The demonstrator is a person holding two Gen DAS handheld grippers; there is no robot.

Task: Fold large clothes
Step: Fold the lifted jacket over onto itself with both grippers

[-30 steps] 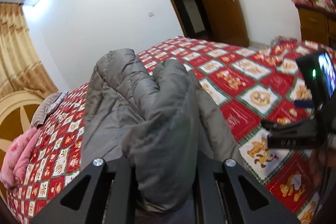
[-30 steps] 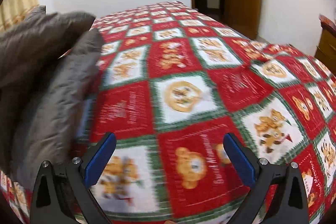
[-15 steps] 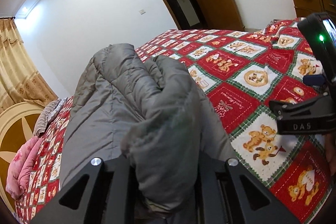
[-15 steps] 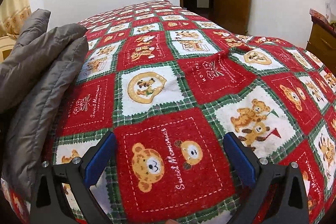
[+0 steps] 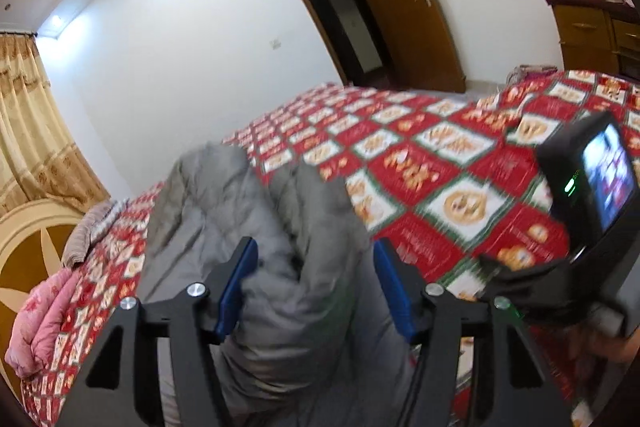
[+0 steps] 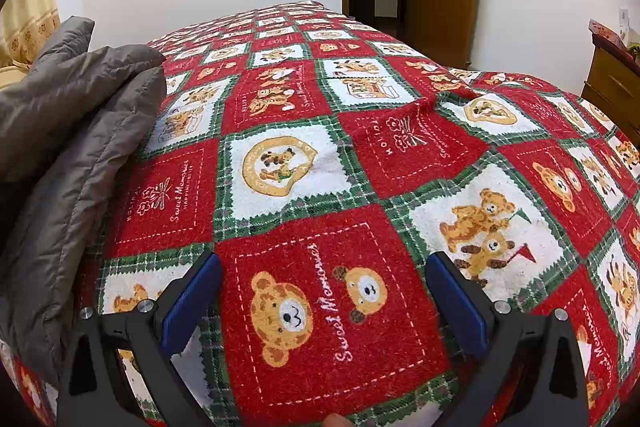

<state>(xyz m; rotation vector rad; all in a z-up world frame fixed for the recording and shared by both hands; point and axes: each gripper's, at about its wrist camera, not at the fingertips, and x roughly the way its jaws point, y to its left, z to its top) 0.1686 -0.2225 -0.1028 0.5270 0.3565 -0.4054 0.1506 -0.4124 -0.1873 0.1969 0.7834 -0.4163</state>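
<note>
across the bed (image 6: 400, 155) runs a red, white and green bear-print blanket (image 6: 328, 187), and that blanket is our landmark. on its left side, seen from the right wrist, lies the grey quilted puffer jacket (image 6: 68, 131), bunched in thick folds, its edge draped over the blanket's near left corner. from the left wrist the same jacket (image 5: 256, 227) fills the middle of the view, heaped on the blanket toward the headboard side. beyond the blanket's far end stands an open wooden door (image 5: 404, 11) with a red paper cutting on it. by the blanket's left edge sit a pink quilt (image 5: 44, 323) and a curved headboard (image 5: 28, 251). off the blanket's right side, a wooden dresser (image 5: 596, 31). now the left gripper (image 5: 316, 287): its jaws are opening, a fold of the jacket is between the blue pads, and the picture is too blurred to tell whether they touch it. the right gripper (image 6: 324, 301) hangs over the blanket's near edge, jaws spread wide, nothing between them, only a red bear square below.
</note>
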